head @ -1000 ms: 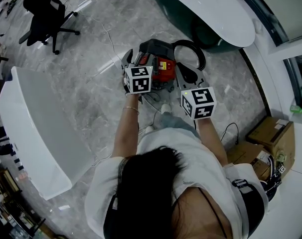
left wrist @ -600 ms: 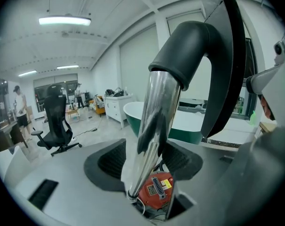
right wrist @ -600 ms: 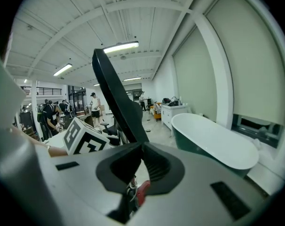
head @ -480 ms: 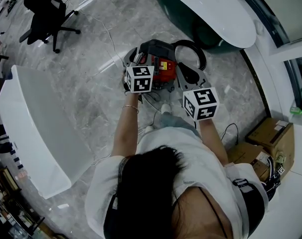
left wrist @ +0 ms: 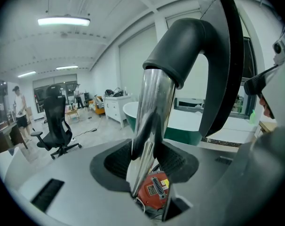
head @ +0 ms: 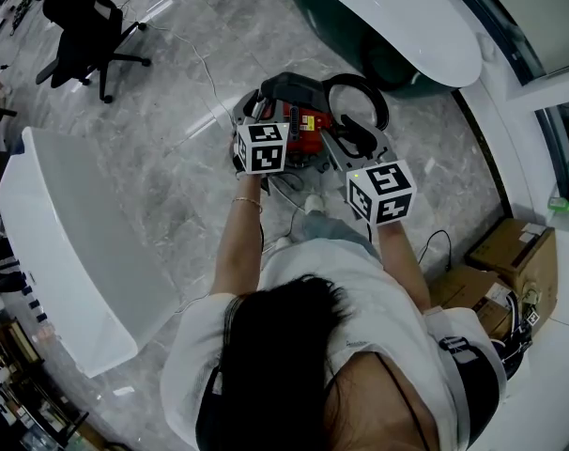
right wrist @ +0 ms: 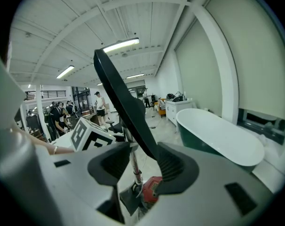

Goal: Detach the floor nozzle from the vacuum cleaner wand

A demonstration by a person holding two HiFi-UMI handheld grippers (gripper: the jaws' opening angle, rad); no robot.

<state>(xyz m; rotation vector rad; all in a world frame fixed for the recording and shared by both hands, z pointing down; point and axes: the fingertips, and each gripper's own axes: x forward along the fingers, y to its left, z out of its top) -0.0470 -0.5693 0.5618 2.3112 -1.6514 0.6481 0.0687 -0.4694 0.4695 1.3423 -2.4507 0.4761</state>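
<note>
The red vacuum cleaner body [head: 306, 130] lies on the marble floor below both grippers, with its black hose [head: 361, 90] looped beside it. In the left gripper view the chrome wand [left wrist: 149, 121] runs up between the jaws to a black bent elbow [left wrist: 182, 44]. My left gripper [left wrist: 145, 160] is closing, and both pads touch the wand. My right gripper [right wrist: 138, 161] is opening. A flat black part [right wrist: 126, 102] slants between its jaws and leans on the right pad [right wrist: 173, 166], with a gap to the left pad. In the head view the left gripper [head: 253, 113] and right gripper [head: 356, 141] flank the red body.
A white-and-green bathtub [head: 397, 26] stands just beyond the vacuum. A long white table [head: 69, 252] is at the left, with a black office chair [head: 83, 31] behind it. Cardboard boxes [head: 515, 256] sit at the right. Several people stand far off [right wrist: 62, 114].
The left jaws have narrowed onto the chrome wand. The right jaws, shut on the black part before, have spread. Neither hand has shifted noticeably.
</note>
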